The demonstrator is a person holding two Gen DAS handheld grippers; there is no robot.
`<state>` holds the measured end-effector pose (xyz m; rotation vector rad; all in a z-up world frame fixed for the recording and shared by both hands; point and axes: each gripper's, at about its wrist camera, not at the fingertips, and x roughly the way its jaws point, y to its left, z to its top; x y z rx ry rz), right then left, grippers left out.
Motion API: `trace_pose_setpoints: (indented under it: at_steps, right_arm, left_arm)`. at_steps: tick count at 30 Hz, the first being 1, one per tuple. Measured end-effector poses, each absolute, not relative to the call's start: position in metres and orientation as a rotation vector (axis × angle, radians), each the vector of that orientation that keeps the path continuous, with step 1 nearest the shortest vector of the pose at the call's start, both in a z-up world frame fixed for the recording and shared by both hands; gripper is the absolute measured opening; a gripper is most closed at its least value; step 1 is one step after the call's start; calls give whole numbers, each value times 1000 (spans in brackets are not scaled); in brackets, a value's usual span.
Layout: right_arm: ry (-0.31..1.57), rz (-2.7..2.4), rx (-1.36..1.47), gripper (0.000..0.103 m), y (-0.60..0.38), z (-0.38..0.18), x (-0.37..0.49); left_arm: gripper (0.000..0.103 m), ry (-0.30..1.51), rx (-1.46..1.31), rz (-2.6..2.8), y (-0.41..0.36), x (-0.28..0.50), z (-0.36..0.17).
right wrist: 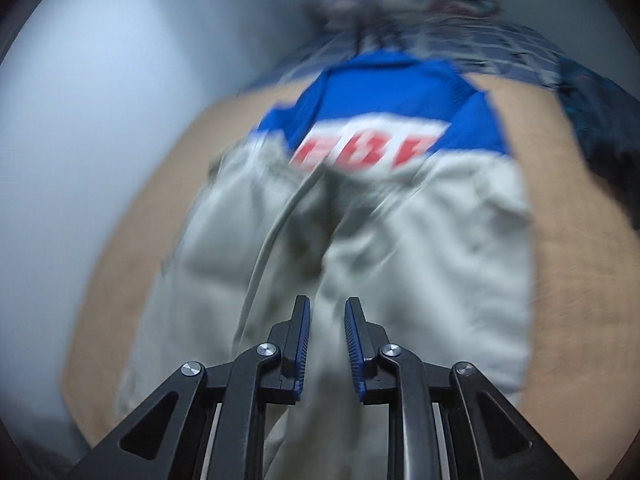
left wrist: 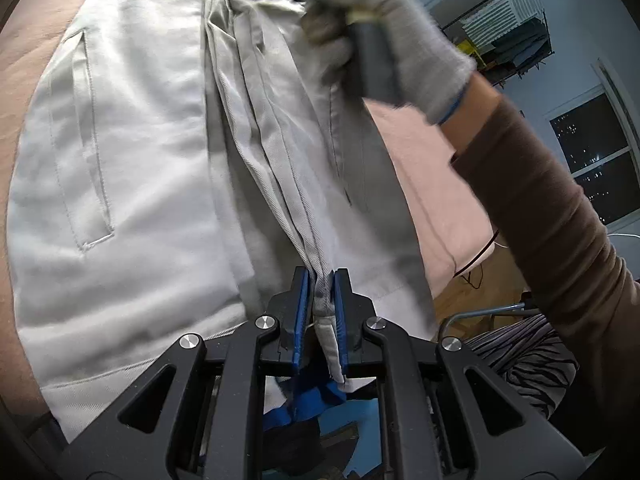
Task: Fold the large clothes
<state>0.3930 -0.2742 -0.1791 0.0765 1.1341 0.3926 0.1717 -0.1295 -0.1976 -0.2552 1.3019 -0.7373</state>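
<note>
A large light-grey jacket (left wrist: pixel 140 160) with a welt pocket lies spread on a peach-coloured bed sheet (left wrist: pixel 424 168). My left gripper (left wrist: pixel 322 276) is shut on a folded seam edge of the jacket, and the cloth runs between its blue pads. A gloved hand (left wrist: pixel 400 40) holds the right gripper's dark handle (left wrist: pixel 376 64) over the jacket's far end; its tips are hidden there. In the blurred right wrist view the right gripper (right wrist: pixel 327 304) stands slightly open above the grey jacket (right wrist: pixel 420 260), with nothing pinched. The jacket's blue yoke (right wrist: pixel 400 88) with red letters lies beyond.
A brown sleeve (left wrist: pixel 560 240) crosses the right side. A clothes rack (left wrist: pixel 512 32) and a dark window (left wrist: pixel 592 152) stand behind it. Striped fabric (left wrist: pixel 520 360) lies low right. A pale wall (right wrist: pixel 80 120) borders the bed, and dark patterned cloth (right wrist: pixel 600 128) lies far right.
</note>
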Motion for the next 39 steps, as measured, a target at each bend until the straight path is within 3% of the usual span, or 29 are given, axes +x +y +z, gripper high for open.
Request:
trace_pose_setpoints:
  at_steps: [3, 5, 7, 12, 20, 22, 24, 27, 33, 39]
  right_arm:
    - [1121, 349, 23, 20, -263, -184, 389]
    - [1138, 418, 147, 19, -274, -170, 387]
    - [1065, 471, 211, 19, -288, -143, 368]
    - [982, 470, 176, 23, -315, -104, 296]
    - [1119, 474, 127, 22, -277, -161, 251]
    - [1113, 457, 6, 23, -255, -177, 238]
    - [1128, 472, -5, 24, -253, -169, 232]
    - [1110, 520, 69, 25, -272, -142, 213]
    - [1045, 537, 8, 27, -295, -105, 143]
    - [1088, 589, 65, 27, -300, -126, 88]
  left_arm:
    - [17, 1293, -252, -739, -132, 159, -193]
    - [19, 1283, -251, -742, -128, 154, -187]
    - [28, 1260, -254, -749, -123, 148, -182]
    - [30, 1202, -290, -755, -96, 138, -167]
    - [30, 1127, -317, -628, -34, 133, -170]
    - [30, 1109, -325, -592, -21, 137, -167]
    - [30, 1100, -338, -569, -12, 140, -166]
    - [48, 1073, -390, -532, 6, 146, -163]
    - [49, 1068, -350, -506, 15, 155, -170]
    - [49, 1152, -221, -582, -10, 141, -199]
